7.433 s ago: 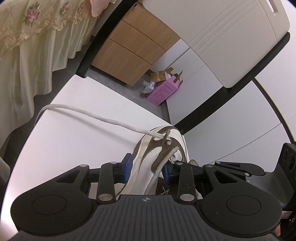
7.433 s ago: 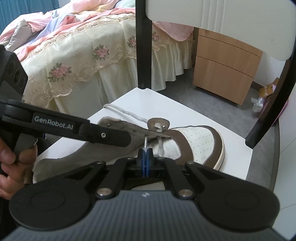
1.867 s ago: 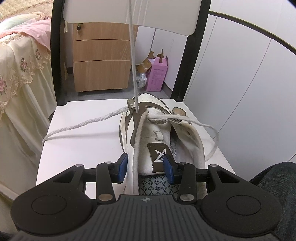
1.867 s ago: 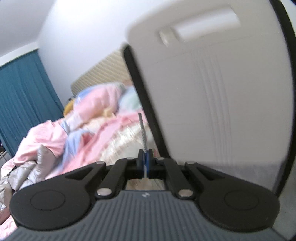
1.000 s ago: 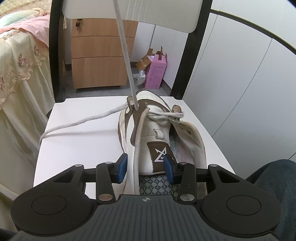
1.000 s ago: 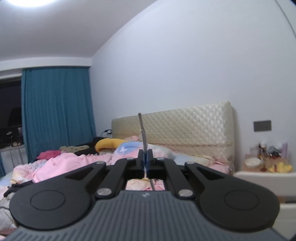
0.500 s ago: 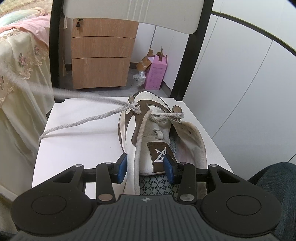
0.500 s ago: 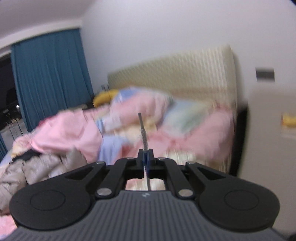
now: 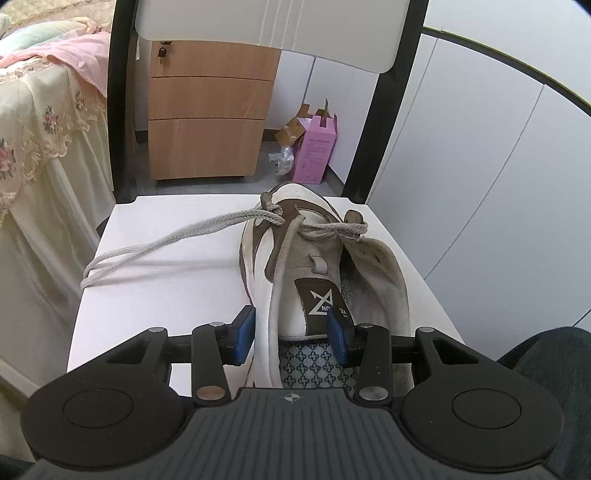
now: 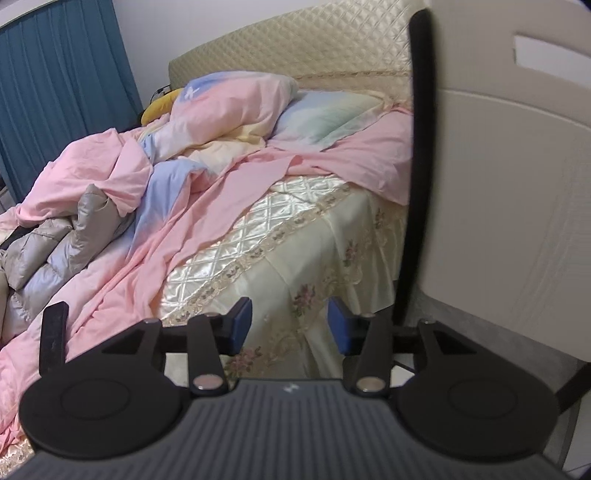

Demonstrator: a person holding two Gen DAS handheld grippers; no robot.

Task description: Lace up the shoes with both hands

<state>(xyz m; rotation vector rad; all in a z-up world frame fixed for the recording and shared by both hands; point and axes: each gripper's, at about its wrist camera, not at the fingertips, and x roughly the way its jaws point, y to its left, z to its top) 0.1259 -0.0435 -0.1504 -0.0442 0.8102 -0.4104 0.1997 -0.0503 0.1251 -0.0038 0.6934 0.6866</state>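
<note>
A white and brown shoe (image 9: 325, 258) lies on the white chair seat (image 9: 177, 295), toe pointing away from me. My left gripper (image 9: 291, 332) is shut on the shoe, one blue pad against its left side and the other against the tongue. The grey lace (image 9: 177, 236) runs through the front eyelets, crosses the tongue once, and trails left across the seat, with its strands hanging over the left edge. My right gripper (image 10: 290, 325) faces the bed with its jaws opening and nothing between them. The shoe is not visible in the right wrist view.
The chair's backrest (image 9: 266, 26) and black posts rise behind the shoe. A wooden drawer cabinet (image 9: 207, 110) and a pink box (image 9: 317, 151) stand on the floor beyond. A bed (image 10: 221, 184) with pink bedding lies to the left. A person's knee (image 9: 546, 362) is at lower right.
The right gripper, shut on the lace end a moment ago, has opened and let it go. The lace, pulled up taut before, now lies slack across the seat. The right view has swung down.
</note>
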